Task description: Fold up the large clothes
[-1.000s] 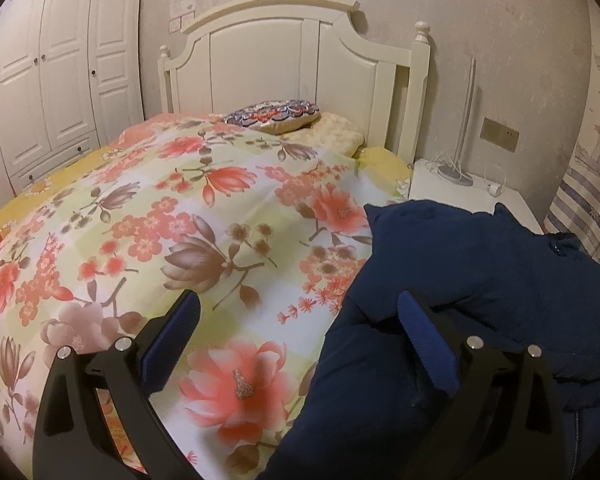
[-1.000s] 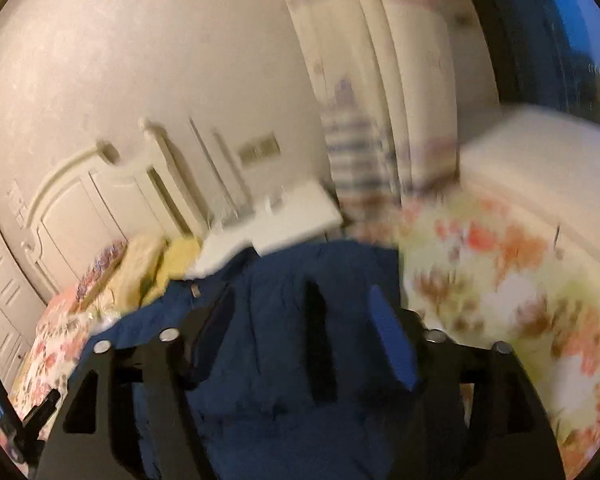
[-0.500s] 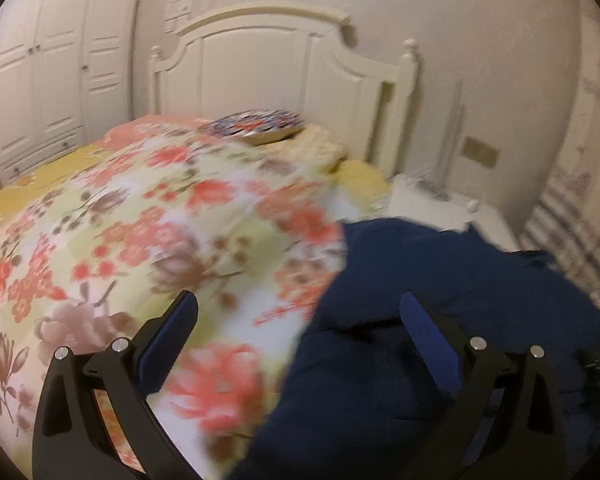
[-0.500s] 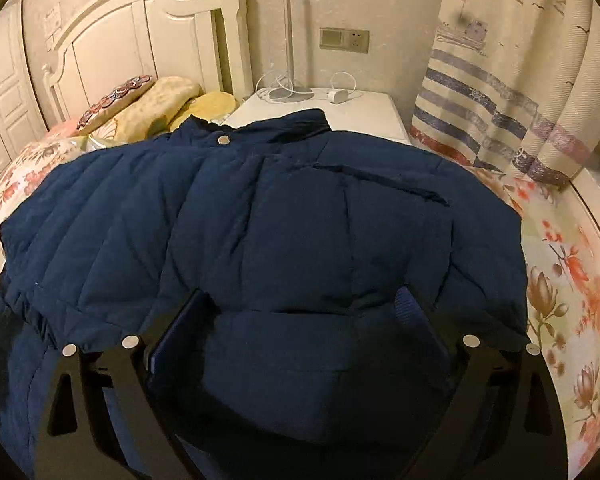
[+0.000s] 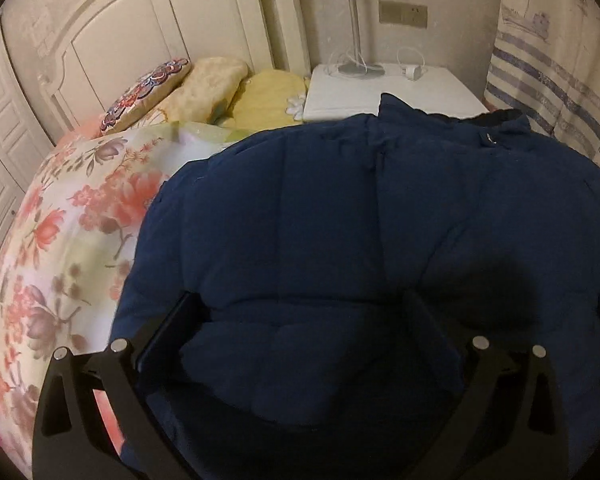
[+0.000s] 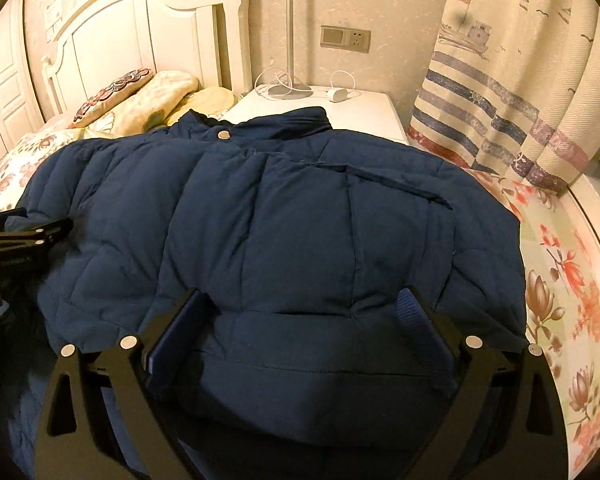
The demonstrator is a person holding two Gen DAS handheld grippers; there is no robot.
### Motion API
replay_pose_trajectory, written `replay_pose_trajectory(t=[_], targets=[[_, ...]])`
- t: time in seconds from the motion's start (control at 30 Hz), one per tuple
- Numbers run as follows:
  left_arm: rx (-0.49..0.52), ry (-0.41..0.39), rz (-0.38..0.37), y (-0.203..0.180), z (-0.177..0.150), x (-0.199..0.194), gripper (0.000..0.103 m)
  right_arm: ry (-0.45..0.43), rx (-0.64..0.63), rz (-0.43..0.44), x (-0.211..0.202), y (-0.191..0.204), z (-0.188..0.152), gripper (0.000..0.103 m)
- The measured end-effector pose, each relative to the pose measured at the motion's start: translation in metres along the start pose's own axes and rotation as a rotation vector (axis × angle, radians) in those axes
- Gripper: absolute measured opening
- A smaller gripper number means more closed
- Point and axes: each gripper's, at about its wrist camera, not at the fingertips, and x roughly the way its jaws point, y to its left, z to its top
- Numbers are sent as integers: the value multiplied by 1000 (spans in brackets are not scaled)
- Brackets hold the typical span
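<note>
We note navy puffer jacket (image 6: 300, 232) spread on floral bed (image 6: 560, 280), frame centre | right gripper (image 6: 300, 316) jaws wide, straddling hem, pads not pressing | left gripper (image 5: 300, 320) jaws wide over jacket, gripping nothing

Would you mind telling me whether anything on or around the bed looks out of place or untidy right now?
Only minor things. The navy jacket lies flat on the floral quilt, collar towards the nightstand, with one edge turned over near the right shoulder. A charger and cable lie loose on the nightstand. Nothing looks damaged or spilled.
</note>
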Motion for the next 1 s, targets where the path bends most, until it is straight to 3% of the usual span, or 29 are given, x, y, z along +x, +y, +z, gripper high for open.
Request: replay_pose_trajectory(t=[0.2,0.27,0.3,0.43,0.53,0.6,0.7,0.83,0.9,1.0], targets=[[-113,-94,-55,14,49,-8,101,-3,-2,-2,0,-1,0,94],[-125,-14,-68,14,60,21,101,-3,2,2,0,-1,0,94],[-143,90,-67,15,60,49,101,-4,4,6,0,-1,0,94],[-120,75,-50,13,58,49,101,-6,12,22,0,-3,0,94],[-148,4,-89,19,42,18,100,-8,20,31,0,-4,0,94],[-115,-63,-119,18,19,-15,101,-10,21,33,-1,-4,0,94],[-62,-102,-83,19,-14,-40,101,-13,23,34,-1,-4,0,94],[-6,-56,-72,18,-44,-26,101,-16,21,31,-2,-4,-1,94],[-40,-65,-124,25,-53,-17,101,-17,15,23,-2,-2,-1,94],[-38,-70,-124,26,-54,-15,101,-31,3,0,-5,1,-1,94]])
